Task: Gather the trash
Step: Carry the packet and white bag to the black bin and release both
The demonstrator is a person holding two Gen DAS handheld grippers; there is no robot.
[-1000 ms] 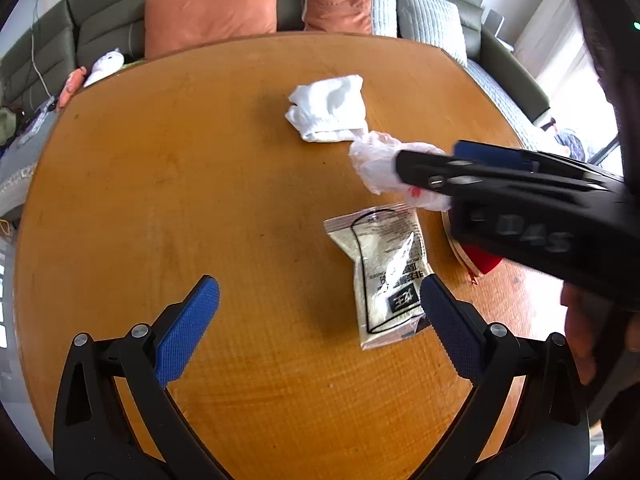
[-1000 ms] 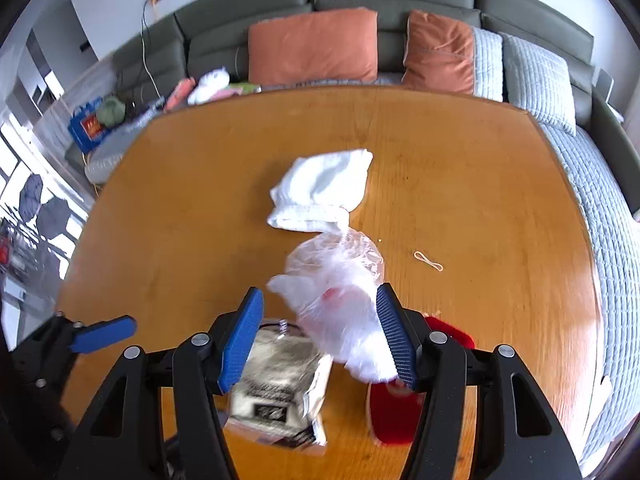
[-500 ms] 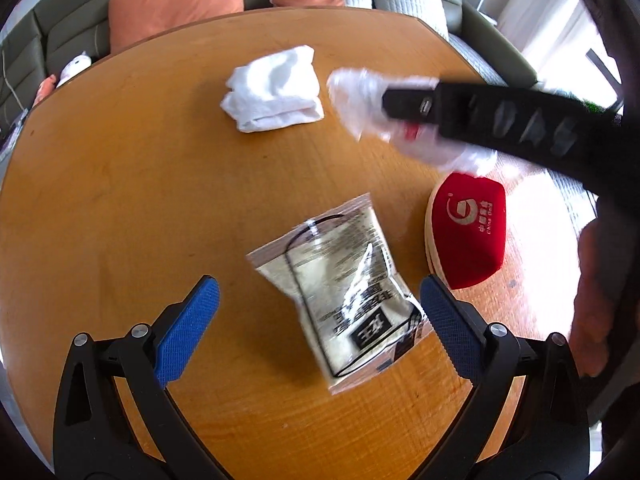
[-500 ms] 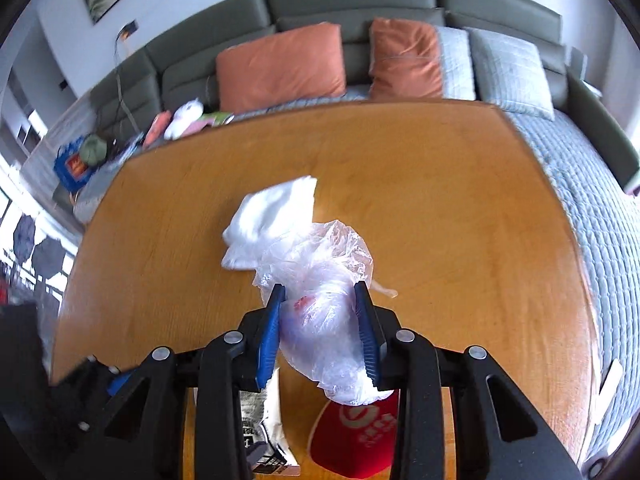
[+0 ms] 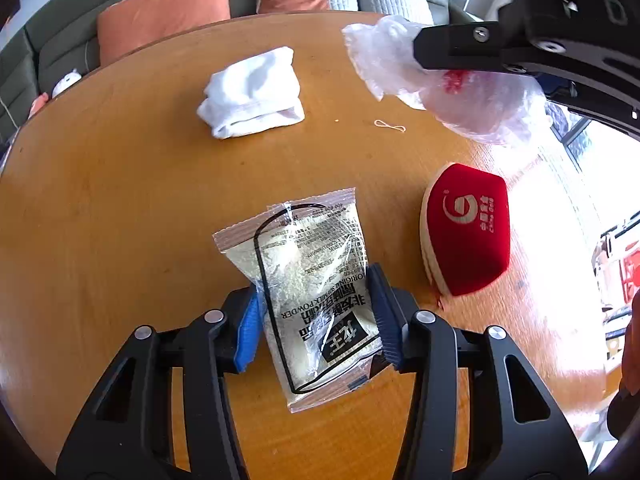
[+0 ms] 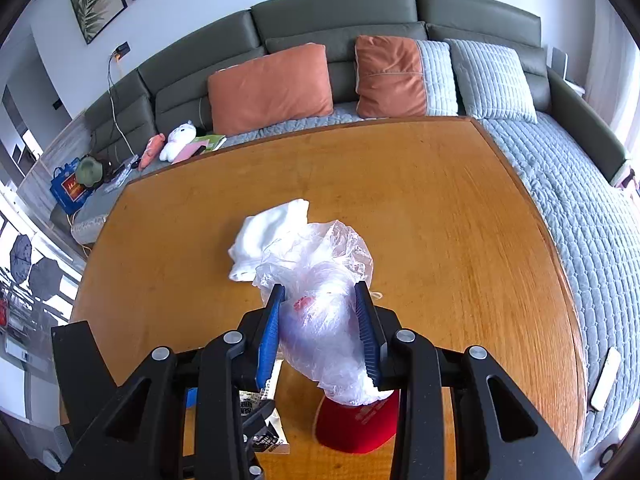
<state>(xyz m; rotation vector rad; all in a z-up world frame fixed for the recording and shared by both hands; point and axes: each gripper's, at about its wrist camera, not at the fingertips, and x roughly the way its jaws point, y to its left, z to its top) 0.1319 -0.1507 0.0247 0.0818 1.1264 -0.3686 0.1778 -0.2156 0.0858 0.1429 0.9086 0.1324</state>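
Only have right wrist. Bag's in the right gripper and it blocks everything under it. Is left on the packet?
Observer: Yes. The left gripper is closing with the packet between its pads, both touching its edges.
Operator: Red thing under the bag?
Observer: A red case, logo up, right of the packet and apart from it.
Operator: Other trash?
Observer: A small loop of string on the table, right of the white cloth.
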